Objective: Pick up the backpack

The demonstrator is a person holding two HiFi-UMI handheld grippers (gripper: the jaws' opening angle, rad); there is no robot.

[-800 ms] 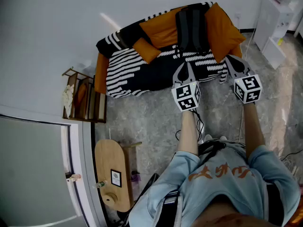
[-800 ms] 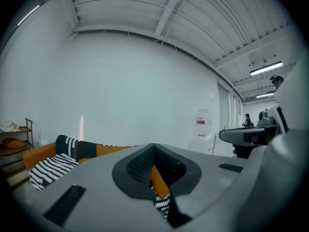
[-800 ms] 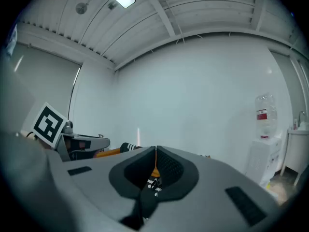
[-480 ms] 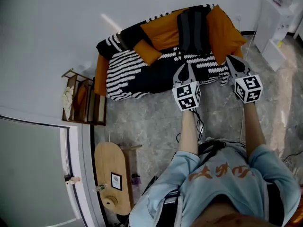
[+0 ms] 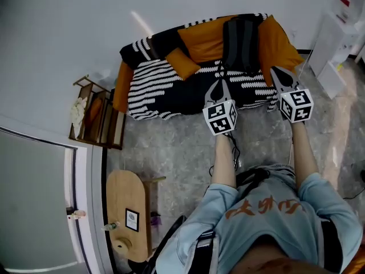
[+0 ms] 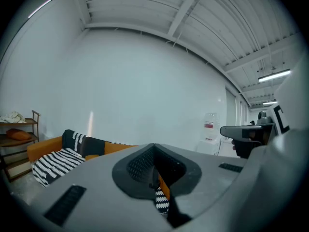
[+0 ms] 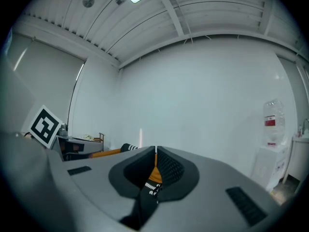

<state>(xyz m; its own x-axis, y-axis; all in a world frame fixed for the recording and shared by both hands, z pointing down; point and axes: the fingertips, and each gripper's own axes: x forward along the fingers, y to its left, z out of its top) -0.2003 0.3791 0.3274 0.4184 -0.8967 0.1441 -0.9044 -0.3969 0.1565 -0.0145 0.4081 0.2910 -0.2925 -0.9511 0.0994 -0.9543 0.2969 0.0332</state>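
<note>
A dark grey backpack (image 5: 241, 41) stands upright against the back of an orange sofa (image 5: 205, 39) covered with a black-and-white striped throw (image 5: 165, 87). In the head view my left gripper (image 5: 217, 84) hangs over the sofa's front edge, just below and left of the backpack, jaws shut and empty. To the right, my right gripper (image 5: 279, 73) is beside the sofa's right end, also shut on nothing. In both gripper views the jaws meet at the tip (image 6: 154, 146) (image 7: 155, 150); only a strip of sofa shows between them. The backpack is hidden there.
A wooden shelf rack (image 5: 97, 116) stands left of the sofa. A small round wooden table (image 5: 126, 210) is near the door at lower left. White cabinets and a water dispenser (image 5: 342, 21) fill the right corner. Cables lie on the grey floor (image 5: 171, 147).
The sofa and backpack have slid slightly right and down in the head view as the person stepped closer. Both grippers stay shut at about the same spacing.
</note>
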